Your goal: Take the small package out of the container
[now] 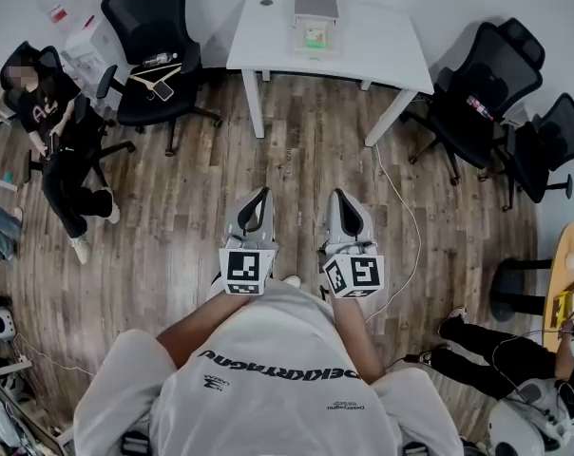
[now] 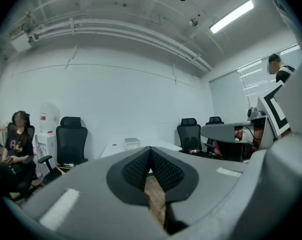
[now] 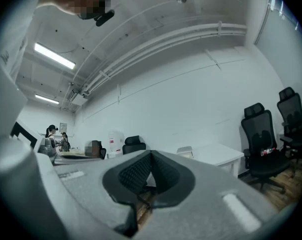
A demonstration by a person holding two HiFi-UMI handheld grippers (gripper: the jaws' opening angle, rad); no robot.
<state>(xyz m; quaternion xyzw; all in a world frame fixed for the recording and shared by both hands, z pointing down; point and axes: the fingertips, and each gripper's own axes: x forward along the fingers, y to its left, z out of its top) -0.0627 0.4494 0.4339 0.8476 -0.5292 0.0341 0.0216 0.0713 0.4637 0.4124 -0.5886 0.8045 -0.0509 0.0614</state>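
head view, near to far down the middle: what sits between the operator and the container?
left gripper and right gripper side by side, both shut and empty → bare wood floor → white table → container on top of it

Clear container (image 1: 315, 28) on white table (image 1: 382, 50)
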